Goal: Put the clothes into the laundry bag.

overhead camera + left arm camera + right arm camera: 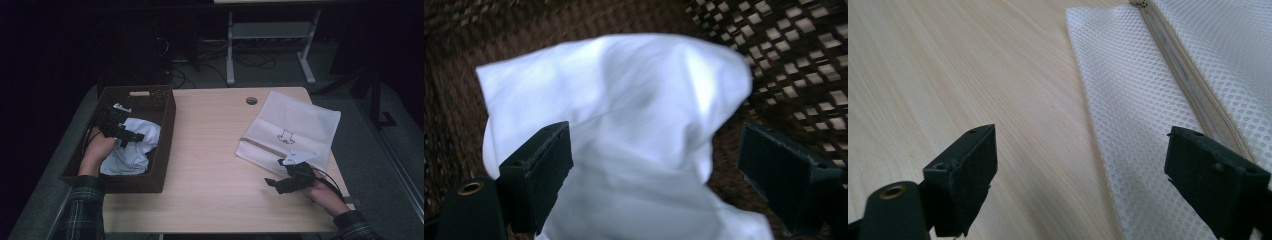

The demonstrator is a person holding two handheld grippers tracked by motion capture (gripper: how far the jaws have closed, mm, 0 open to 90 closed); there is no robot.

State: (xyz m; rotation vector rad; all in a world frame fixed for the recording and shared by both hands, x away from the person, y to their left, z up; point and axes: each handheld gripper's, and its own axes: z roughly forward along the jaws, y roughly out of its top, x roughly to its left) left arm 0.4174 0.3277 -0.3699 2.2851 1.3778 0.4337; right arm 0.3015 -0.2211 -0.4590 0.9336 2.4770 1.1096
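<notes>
A crumpled white cloth (131, 147) lies inside a dark brown woven basket (165, 150) at the table's left. My left gripper (134, 137) hovers over it inside the basket, jaws spread wide; in the left gripper view the cloth (624, 120) bulges up between the open jaws without either pad pressing on it. A white mesh laundry bag (290, 127) with a beige zipper (1193, 85) lies flat at the table's right. My right gripper (272, 183) rests low near the bag's near left corner, open, one jaw over the bare wood and the other over the mesh (1128, 115).
The wooden table (210, 150) has a round cable hole (251, 100) near its far edge. Bare wood stretches between basket and bag. Beyond the table stand a white-framed desk leg (230, 50) and floor cables. The basket's walls (804, 55) closely surround my left gripper.
</notes>
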